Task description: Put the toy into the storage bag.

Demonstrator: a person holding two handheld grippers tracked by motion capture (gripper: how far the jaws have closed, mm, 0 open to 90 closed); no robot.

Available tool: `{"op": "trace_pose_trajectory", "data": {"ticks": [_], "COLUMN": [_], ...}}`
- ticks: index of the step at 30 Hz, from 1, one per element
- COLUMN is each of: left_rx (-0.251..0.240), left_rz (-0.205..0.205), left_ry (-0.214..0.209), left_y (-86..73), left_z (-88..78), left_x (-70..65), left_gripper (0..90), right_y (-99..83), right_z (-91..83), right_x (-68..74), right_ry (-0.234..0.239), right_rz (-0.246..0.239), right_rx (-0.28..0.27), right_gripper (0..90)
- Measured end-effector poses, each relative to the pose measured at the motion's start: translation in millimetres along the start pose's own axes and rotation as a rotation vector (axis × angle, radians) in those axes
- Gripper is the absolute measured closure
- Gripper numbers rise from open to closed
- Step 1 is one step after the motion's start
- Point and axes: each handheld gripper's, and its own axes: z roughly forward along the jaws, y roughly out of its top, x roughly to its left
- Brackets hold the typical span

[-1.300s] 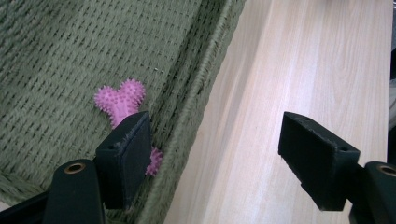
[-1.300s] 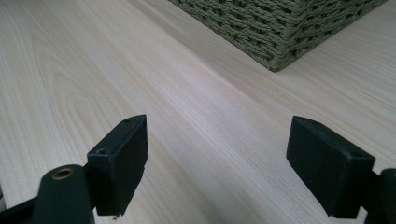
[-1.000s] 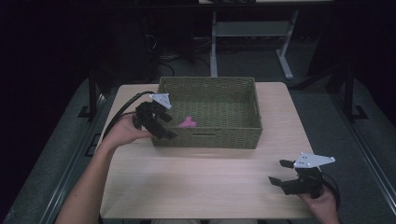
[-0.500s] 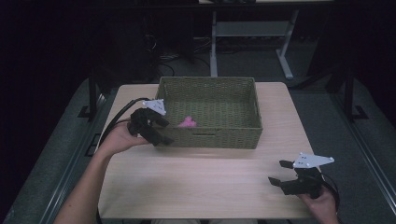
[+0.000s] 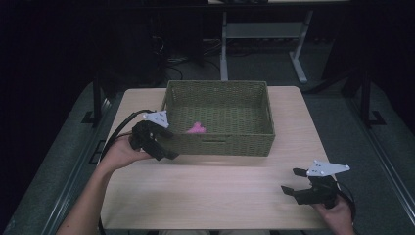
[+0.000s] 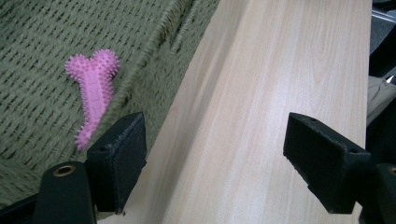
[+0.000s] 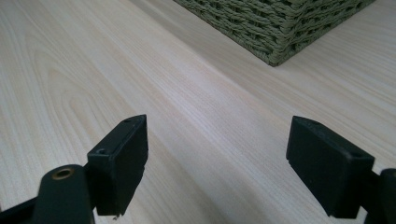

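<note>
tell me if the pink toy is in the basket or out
In. The pink toy lies on the woven floor of the basket, free of the left gripper, whose jaws are open.

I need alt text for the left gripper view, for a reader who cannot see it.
A pink spiky bone-shaped toy lies inside a green woven basket, beside the wooden table. The left gripper has its two black jaws wide apart, holding nothing.

high view overhead, gripper views low and close, sharing basket (image 5: pixel 220 142)

Your left gripper (image 5: pixel 164 147) stands at the front left corner of the green basket (image 5: pixel 220 144); the pink toy (image 5: pixel 196 129) lies inside. Your right gripper (image 5: pixel 292 182) rests near the table's (image 5: pixel 215 191) front edge.
</note>
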Motion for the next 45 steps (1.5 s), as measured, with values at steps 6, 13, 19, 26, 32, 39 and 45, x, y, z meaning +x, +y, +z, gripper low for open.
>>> {"op": "trace_pose_trajectory", "data": {"ticks": [6, 13, 19, 26, 32, 39, 45], "left_rx": [-0.003, -0.004, -0.020, -0.023, -0.032, -0.043, -0.040], "left_rz": [-0.013, -0.021, -0.038, -0.052, -0.063, -0.078, -0.089], "left_ry": [-0.007, -0.009, -0.009, -0.007, 0.005, 0.013, 0.019], "left_y": [-12.3, -23.9, -35.4, -46.7, -56.5, -68.5, -75.1], "left_z": [2.5, 5.3, 6.4, 6.2, 4.9, 3.4, 1.7], "left_x": [-4.1, -8.8, -12.5, -14.1, -15.7, -18.5, -20.7], "left_gripper": [20.7, 20.6, 20.6, 20.6, 20.5, 20.4, 20.4], "right_y": [-0.1, 0.1, -0.1, -0.5, -0.4, -1.0, -0.9], "right_z": [0.5, 1.2, 0.8, 0.8, 1.1, 0.9, 1.0], "right_x": [0.8, 1.7, 1.5, 1.7, 2.0, 1.8, 2.5], "right_ry": [0.000, -0.001, -0.001, -0.002, -0.003, -0.003, -0.005], "right_rz": [0.001, 0.004, 0.007, 0.005, 0.006, 0.003, 0.006], "right_rx": [0.002, 0.008, 0.004, 0.006, 0.008, 0.005, 0.010], "right_gripper": [20.4, 20.4, 20.4, 20.4, 20.3, 20.4, 20.4]}}
